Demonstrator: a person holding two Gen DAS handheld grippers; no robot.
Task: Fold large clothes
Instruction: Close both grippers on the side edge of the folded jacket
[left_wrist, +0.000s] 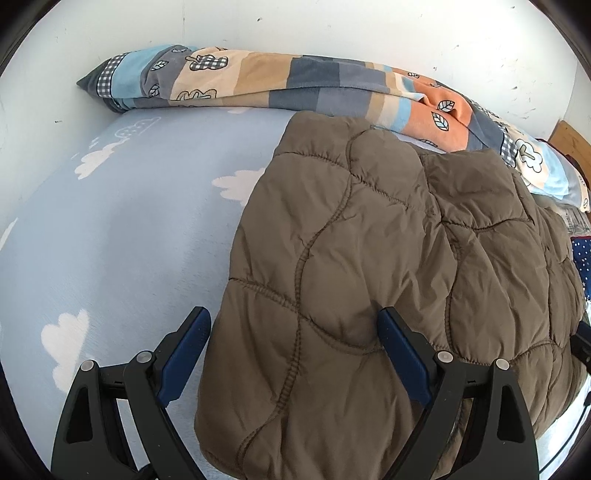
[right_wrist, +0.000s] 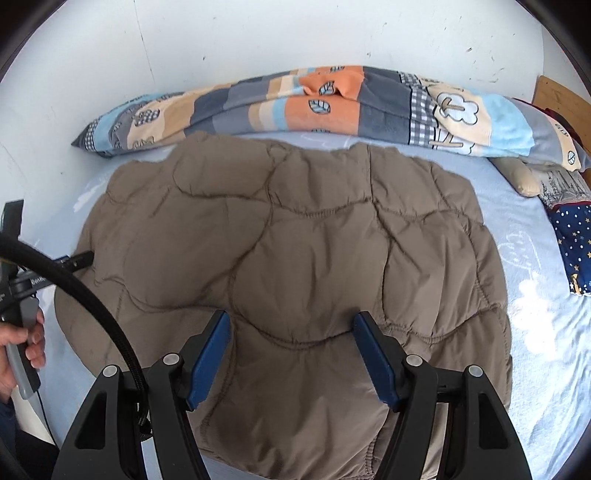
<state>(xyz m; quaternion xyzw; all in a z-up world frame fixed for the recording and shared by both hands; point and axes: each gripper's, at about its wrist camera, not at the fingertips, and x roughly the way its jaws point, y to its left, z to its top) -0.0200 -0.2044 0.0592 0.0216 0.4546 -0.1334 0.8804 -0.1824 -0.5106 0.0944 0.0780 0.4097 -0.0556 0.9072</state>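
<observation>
We hold our left gripper (left_wrist: 293, 319) and right gripper (right_wrist: 291, 321) spread wide, pinching nothing, above the brown quilted padded coat (right_wrist: 295, 258) lying flat on the pale-blue cloud-print bedsheet (left_wrist: 129, 221).

I see the brown quilted jacket (right_wrist: 295, 258) lying flat and folded on my light blue cloud-print bedsheet (left_wrist: 129, 221), puffy, wavy stitch lines showing.
</observation>
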